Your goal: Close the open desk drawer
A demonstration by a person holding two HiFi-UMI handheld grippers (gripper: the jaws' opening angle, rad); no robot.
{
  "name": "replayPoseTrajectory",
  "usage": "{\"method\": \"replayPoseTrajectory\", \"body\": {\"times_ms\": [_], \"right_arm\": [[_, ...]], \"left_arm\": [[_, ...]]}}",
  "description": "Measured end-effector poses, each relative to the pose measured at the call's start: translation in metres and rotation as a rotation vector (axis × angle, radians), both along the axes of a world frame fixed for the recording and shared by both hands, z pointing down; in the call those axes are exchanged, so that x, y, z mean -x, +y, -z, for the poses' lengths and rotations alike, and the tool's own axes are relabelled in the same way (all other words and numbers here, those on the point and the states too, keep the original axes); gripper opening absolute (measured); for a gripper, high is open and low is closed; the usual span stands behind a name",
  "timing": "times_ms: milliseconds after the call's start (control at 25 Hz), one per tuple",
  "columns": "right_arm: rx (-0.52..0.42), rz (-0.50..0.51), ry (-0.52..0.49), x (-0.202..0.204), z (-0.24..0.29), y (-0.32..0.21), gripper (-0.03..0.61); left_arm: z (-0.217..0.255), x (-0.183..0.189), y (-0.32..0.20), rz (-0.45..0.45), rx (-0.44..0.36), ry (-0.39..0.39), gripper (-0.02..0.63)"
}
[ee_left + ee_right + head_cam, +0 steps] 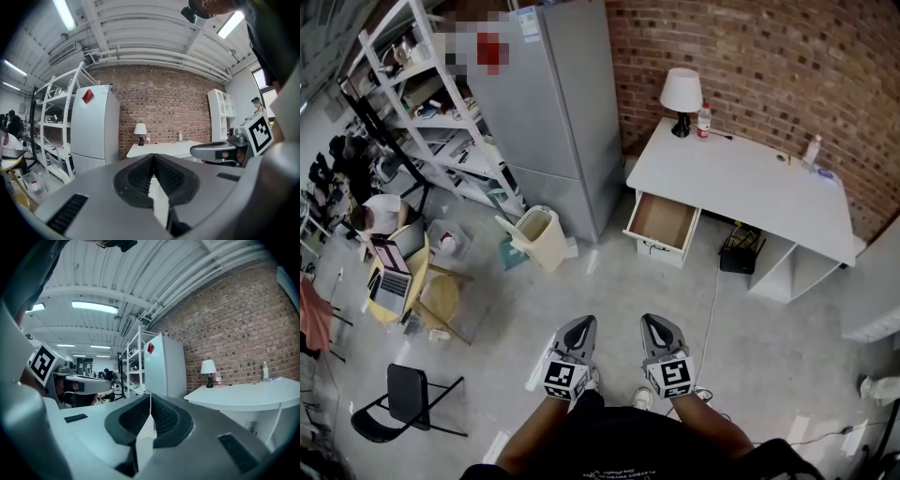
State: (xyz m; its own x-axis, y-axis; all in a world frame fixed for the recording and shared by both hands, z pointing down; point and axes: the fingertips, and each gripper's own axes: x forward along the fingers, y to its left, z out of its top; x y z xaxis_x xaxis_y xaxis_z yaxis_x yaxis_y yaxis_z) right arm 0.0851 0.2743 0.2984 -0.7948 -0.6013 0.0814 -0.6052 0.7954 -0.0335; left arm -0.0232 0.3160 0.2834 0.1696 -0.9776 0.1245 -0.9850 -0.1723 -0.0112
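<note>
— Two claws are entered: left claw and right claw, side by side, both clenched, nothing held between the jaws. Where is the drawer logged?
— Drawer: found pulled open under the left end of the white surface, well apart from both claws, in line with the right claw in the head view.
— And open room?
— Bare floor is recorded between claws and drawer. Bounds: grey fridge and beige bin to the left, black basket to the right, brick wall behind the surface.
</note>
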Motion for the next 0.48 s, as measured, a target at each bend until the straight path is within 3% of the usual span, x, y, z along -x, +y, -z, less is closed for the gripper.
{"method": "replayPoseTrajectory", "body": {"times_ms": [480], "right_arm": [[0.0, -0.073, 0.064, 0.056, -0.009, -0.042, 0.029]], "left_arm": [[-0.004, 0.048, -0.052, -0.1, 0.012, 0.018, 0.006]]}}
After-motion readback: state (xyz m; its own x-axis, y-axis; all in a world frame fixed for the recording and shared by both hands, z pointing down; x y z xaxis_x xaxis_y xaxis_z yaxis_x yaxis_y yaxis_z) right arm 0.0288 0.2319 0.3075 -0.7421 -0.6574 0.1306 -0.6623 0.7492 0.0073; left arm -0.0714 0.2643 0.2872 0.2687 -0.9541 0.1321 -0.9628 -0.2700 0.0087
